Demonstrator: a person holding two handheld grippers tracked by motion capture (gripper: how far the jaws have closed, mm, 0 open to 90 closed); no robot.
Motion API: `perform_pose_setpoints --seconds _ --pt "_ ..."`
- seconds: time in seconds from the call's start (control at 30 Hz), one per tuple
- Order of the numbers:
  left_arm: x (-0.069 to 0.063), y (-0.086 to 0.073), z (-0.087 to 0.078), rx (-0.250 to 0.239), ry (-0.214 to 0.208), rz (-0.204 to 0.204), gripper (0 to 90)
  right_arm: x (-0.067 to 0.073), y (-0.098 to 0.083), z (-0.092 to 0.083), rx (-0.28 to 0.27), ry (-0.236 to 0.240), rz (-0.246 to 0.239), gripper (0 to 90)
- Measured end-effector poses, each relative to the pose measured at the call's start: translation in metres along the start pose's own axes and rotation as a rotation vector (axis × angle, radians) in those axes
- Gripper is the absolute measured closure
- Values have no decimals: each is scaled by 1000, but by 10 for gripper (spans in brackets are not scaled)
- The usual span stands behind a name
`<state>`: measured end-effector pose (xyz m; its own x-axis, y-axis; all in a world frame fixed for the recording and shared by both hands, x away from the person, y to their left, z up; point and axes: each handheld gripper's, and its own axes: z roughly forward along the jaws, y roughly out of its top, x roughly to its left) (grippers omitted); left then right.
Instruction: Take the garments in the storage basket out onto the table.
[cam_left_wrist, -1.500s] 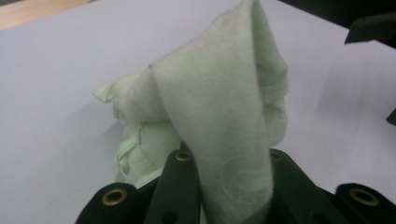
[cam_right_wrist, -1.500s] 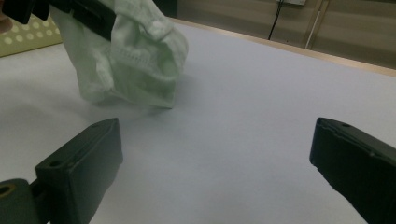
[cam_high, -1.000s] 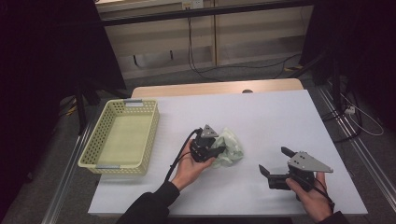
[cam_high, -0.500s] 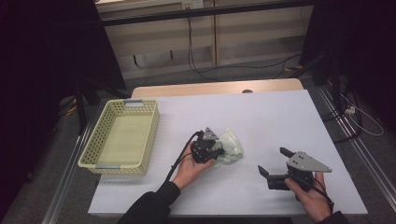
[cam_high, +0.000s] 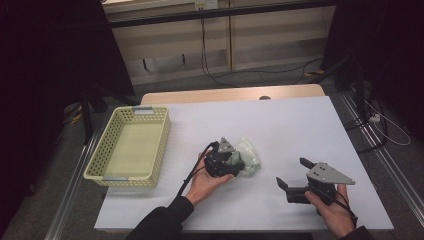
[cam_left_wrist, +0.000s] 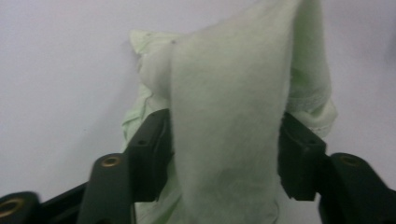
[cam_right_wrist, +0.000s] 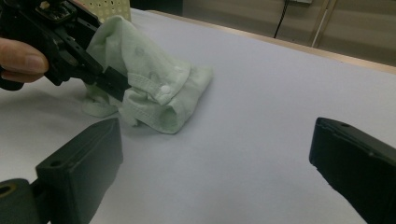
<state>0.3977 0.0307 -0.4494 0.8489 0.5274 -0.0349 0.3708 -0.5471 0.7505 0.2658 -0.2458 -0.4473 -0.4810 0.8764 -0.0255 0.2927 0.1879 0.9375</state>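
Cloth — a crumpled pale-green garment — lies on the desk near its middle, well apart from the yellow basket at the left, which looks empty. The left gripper has just been opening its fingers; a fold stands between them, seemingly no longer pinched. The right gripper hovers released, holding nothing. Moving the garment into the basket — likely the goal — is not yet done.
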Motion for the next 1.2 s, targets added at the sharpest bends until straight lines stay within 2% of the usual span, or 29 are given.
perform_pose_setpoints --seconds 0.07,0.27,0.37,0.47,0.53,0.57,0.6,0.73,0.83,0.9,1.0,1.2 --pt "2 1 -5 -15 -1 0 333 1 0 1 2 3 -1 19" --pt "6 -1 -19 -35 12 0 191 5 1 4 5 20 -10 21" --pt "8 -5 -27 -29 40 -6 146 7 1 5 6 40 -22 21" --pt "9 -8 -38 -56 55 -2 128 8 2 7 10 50 -26 22" --pt "9 -10 -46 -85 60 -17 89 9 3 9 12 53 -29 27" --pt "10 -11 -48 -100 49 -22 84 9 3 11 14 55 -29 29" --pt "11 -12 -50 -99 51 -10 87 10 4 12 15 57 -28 33" --pt "12 -17 -57 -110 50 -18 62 12 6 20 30 83 -27 41" --pt "10 -23 -62 -107 88 -14 50 16 7 26 37 98 -31 41" --pt "9 -27 -67 -118 90 -12 51 20 7 31 43 105 -46 41" --pt "7 -31 -74 -135 66 -28 57 28 7 39 55 110 -74 41" --pt "8 -43 -87 -142 77 -28 54 40 11 53 58 141 -90 46"
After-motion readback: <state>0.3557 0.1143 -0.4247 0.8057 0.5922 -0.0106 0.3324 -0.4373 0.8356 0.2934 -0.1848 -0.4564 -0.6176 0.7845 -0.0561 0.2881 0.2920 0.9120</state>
